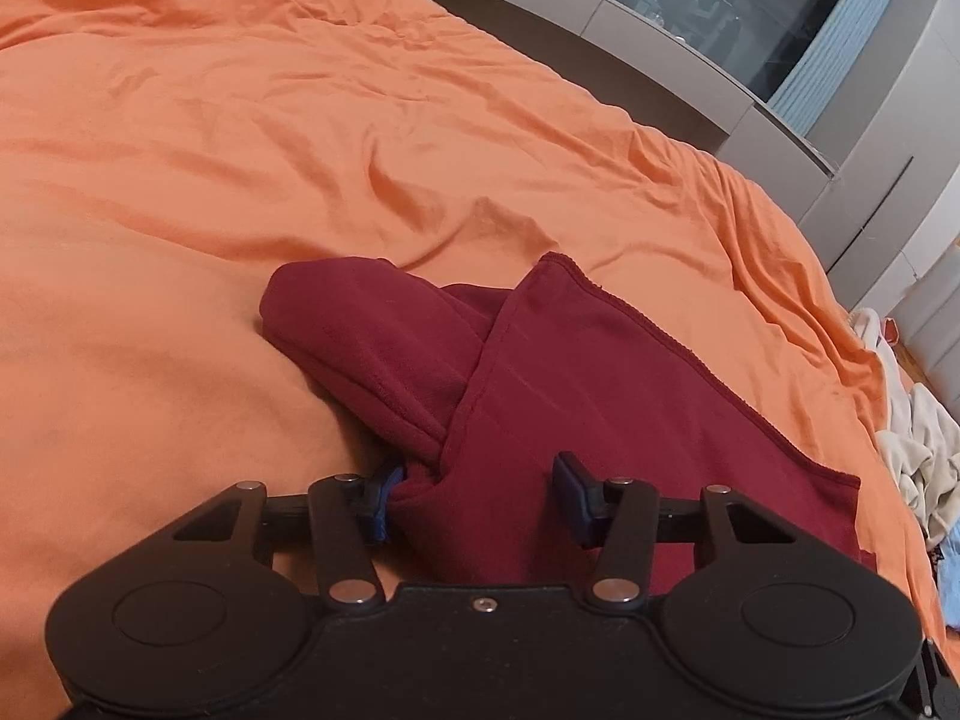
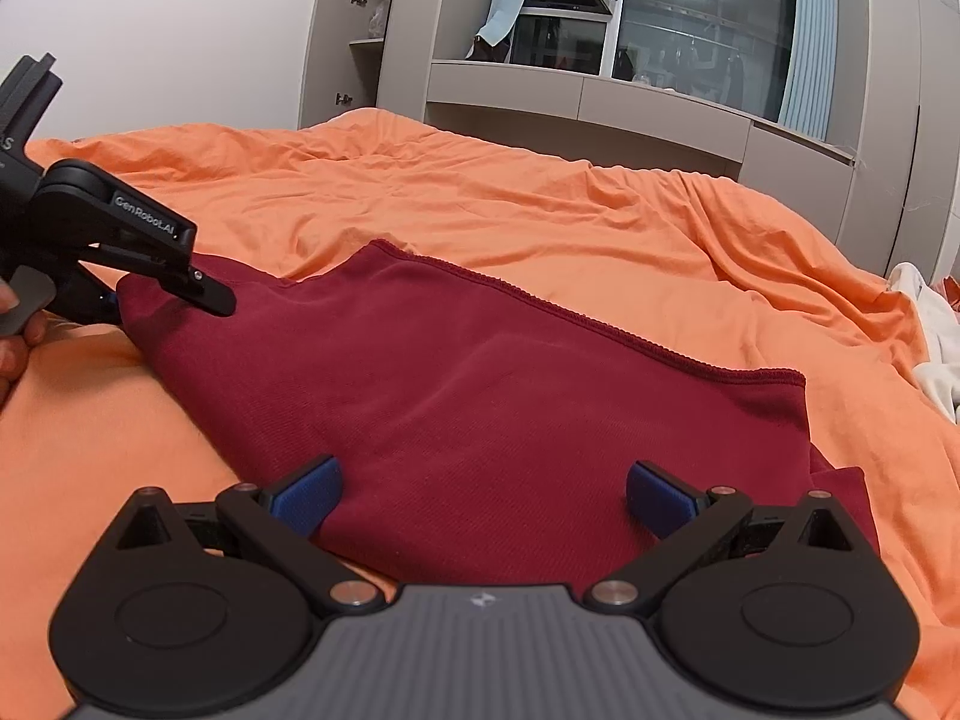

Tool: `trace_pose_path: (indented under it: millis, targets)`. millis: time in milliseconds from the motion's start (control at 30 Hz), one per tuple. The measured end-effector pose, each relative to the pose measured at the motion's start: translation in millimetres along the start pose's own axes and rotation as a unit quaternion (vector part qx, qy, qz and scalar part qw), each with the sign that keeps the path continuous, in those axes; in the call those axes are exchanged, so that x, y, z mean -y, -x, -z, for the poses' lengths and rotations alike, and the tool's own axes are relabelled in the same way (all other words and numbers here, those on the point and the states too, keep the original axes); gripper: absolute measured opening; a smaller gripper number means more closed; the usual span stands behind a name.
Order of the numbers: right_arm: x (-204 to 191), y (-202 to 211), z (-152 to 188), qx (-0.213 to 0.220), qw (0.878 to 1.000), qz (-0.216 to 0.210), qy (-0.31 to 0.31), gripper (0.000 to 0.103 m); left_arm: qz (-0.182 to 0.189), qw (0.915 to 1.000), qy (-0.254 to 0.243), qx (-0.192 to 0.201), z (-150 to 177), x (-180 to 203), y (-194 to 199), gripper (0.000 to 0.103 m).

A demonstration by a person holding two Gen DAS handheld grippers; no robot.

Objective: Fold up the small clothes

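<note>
- My left gripper [image 1: 474, 495] and right gripper [image 2: 483, 498] both gape over the dark red knit garment [image 2: 480, 396].
- I should pinch matching near corners, lifting evenly off the orange bed sheet [image 1: 240, 150].

home bedrm: bed [image 2: 540, 204], wardrobe [image 2: 360, 30]

bedsheet [image 2: 480, 210] open beyond — right edge: clothes heap [image 1: 918, 450]
</note>
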State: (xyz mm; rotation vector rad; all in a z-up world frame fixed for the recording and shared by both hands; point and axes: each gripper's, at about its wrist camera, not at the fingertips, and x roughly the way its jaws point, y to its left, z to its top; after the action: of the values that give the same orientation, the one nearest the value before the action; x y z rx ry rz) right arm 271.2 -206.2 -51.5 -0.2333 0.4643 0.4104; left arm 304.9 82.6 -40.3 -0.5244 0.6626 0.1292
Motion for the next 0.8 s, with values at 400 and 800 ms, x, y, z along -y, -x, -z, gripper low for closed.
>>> trace_pose_path:
  millis: [400,800]
  targets:
    - [6.5,5.3,-8.0,0.001,1.0,-0.003,-0.007,0.103,-0.013,0.9988,-0.038,0.03,-6.4,17.6,5.0,0.021]
    - [110.8,56.5,-43.8,0.031,0.991,0.058,-0.113,0.103,0.046,0.9798,-0.178,0.079,-20.5,87.0,20.4,0.017]
